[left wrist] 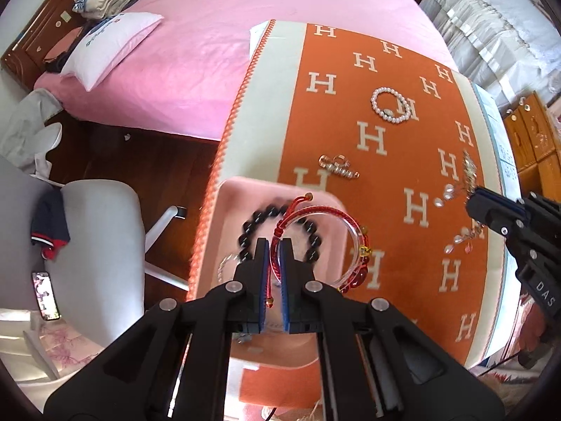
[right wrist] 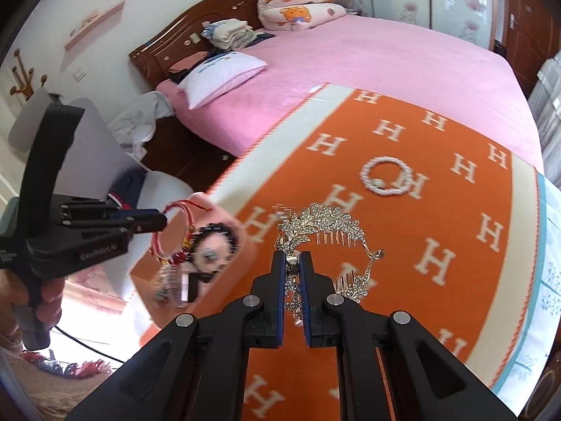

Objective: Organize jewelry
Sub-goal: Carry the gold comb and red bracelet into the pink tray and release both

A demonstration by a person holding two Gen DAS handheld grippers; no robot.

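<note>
White "H" letters repeat across the orange blanket [left wrist: 350, 105]. The right gripper [left wrist: 471, 207] body reads "DAS".

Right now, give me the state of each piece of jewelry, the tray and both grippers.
left gripper: shut on red string bangle, lifted above pink tray
right gripper: shut on gold rhinestone hair comb, lifted
black bead bracelet: lying in tray
pearl bracelet: lying on orange cloth
clear hair claw: lying on cloth
</note>
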